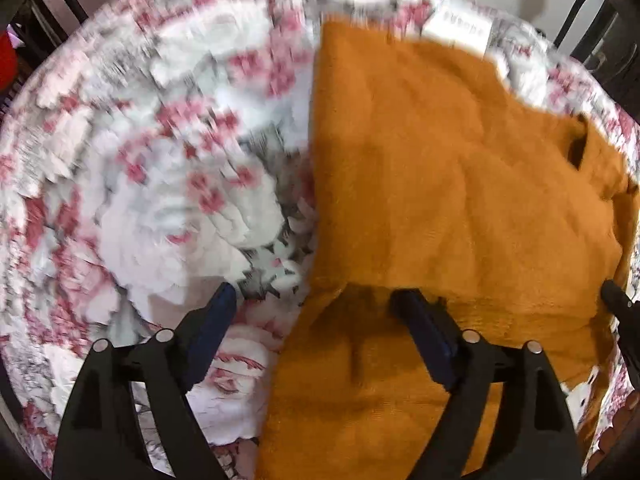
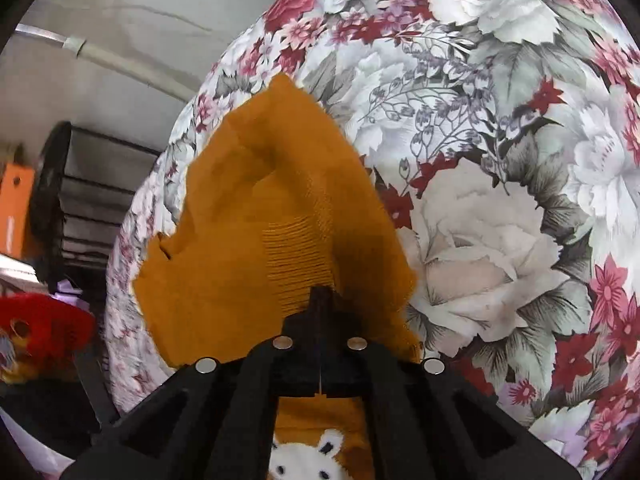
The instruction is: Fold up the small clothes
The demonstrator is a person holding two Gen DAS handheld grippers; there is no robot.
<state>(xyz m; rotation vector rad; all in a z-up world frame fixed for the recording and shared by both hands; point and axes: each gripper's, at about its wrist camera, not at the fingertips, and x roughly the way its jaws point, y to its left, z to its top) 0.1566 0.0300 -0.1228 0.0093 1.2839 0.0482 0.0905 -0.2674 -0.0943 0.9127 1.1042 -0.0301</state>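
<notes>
Pinching a ribbed edge of the mustard-orange knit sweater (image 2: 248,216) tight in my right gripper (image 2: 321,294), I hold my left gripper (image 1: 316,300) spread wide over its fold on the floral-covered table (image 1: 140,140).

Left black two-finger gripper (image 1: 316,304) is pointing steeply down with its jaws spread wide, nothing pinched between the blue-padded fingers (image 1: 424,332). Right black two-finger gripper (image 2: 321,294) is angled down too, jaws clamped together on a fold of the mustard-orange knit garment (image 2: 248,216).
</notes>
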